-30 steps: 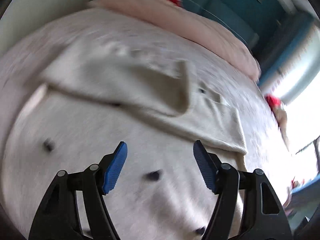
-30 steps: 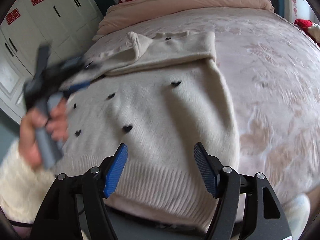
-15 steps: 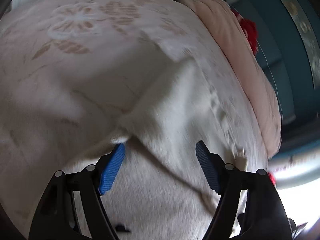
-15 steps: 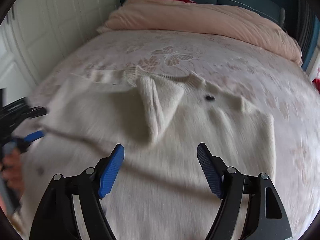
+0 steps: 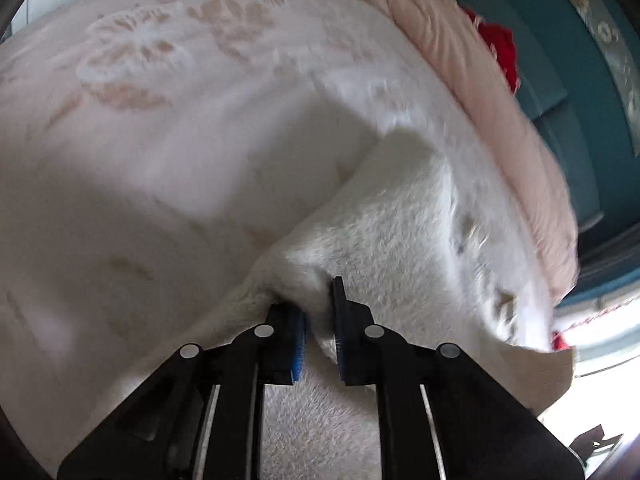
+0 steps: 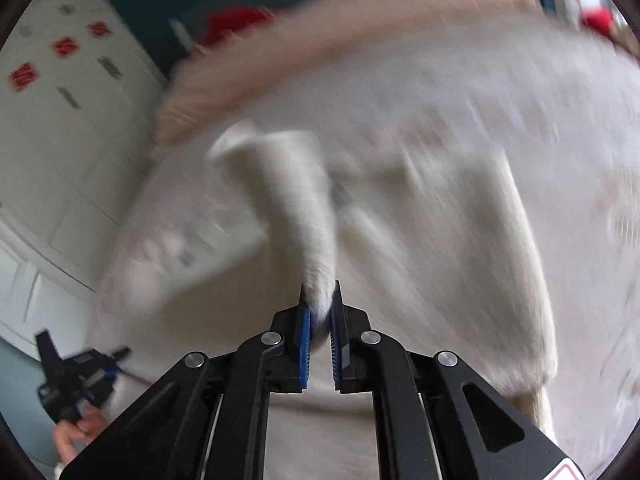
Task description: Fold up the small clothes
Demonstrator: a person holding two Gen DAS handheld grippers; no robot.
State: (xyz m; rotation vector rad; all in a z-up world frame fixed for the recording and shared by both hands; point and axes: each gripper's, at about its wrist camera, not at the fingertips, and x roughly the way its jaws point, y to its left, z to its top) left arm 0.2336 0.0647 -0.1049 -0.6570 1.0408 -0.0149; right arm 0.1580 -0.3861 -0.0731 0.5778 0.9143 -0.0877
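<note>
A cream knitted sweater lies on the bed; it also shows, blurred, in the right wrist view. My left gripper is shut on the sweater's left edge, with a fold of knit pinched between its jaws. My right gripper is shut on a raised fold of the sweater, a sleeve-like strip that runs up and away from it. The left gripper also shows at the lower left of the right wrist view, held in a hand.
The pale floral bedspread surrounds the sweater. A pink duvet and something red lie at the head of the bed. White wardrobe doors stand to the left. A teal wall is behind.
Both grippers were open above the sweater. They have come down and closed: the left on the sweater's left edge, the right on a fold in the middle, which is lifted.
</note>
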